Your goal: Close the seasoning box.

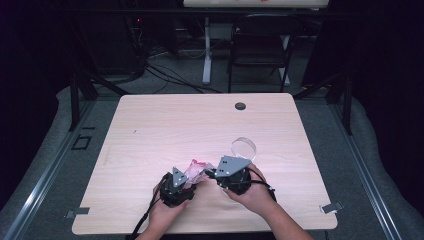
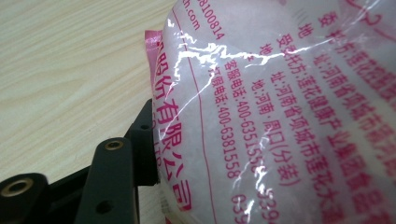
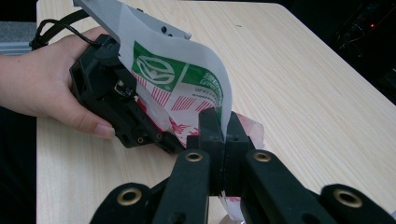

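A plastic bag (image 1: 195,168) of white granules with pink print sits between my two grippers near the table's front middle. My left gripper (image 1: 191,176) holds it from the left. One black finger (image 2: 141,140) presses against the bag (image 2: 280,116), which hides the other finger. My right gripper (image 3: 224,128) is shut on the bag's thin top edge, where a white flap with a green logo (image 3: 187,79) curls upward. The left gripper (image 3: 161,139) and the hand holding it are close behind the flap in the right gripper view.
A clear round container (image 1: 243,146) stands on the wooden table (image 1: 165,125) just beyond my right gripper (image 1: 210,174). A dark round grommet (image 1: 240,106) is set near the far edge. A black chair (image 1: 260,47) stands behind the table.
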A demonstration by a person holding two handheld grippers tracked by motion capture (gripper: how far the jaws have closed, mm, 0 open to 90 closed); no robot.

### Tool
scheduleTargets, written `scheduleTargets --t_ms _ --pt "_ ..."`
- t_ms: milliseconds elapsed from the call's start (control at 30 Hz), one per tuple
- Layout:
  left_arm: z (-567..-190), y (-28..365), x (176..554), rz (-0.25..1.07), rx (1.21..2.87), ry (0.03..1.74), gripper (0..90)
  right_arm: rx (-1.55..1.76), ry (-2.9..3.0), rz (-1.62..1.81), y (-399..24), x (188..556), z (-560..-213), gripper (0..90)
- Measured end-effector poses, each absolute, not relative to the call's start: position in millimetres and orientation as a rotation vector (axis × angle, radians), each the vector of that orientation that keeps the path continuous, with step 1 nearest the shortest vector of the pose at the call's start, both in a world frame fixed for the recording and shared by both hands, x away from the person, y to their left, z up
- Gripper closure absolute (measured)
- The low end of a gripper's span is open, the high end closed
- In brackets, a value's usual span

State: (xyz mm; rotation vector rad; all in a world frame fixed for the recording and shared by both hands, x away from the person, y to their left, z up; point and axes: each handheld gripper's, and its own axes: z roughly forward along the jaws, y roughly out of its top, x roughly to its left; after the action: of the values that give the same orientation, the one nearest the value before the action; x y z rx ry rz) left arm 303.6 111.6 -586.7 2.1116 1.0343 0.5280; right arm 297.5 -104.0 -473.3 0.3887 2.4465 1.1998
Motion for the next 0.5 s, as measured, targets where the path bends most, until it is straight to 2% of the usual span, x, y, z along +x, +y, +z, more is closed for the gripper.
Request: scheduleTargets --t_ms 500 --pt "-581.0 110.3 300.0 0.592 2.148 0.982 56.0 0.401 2.439 1.217 -105.2 297.0 -471.9 90.0"
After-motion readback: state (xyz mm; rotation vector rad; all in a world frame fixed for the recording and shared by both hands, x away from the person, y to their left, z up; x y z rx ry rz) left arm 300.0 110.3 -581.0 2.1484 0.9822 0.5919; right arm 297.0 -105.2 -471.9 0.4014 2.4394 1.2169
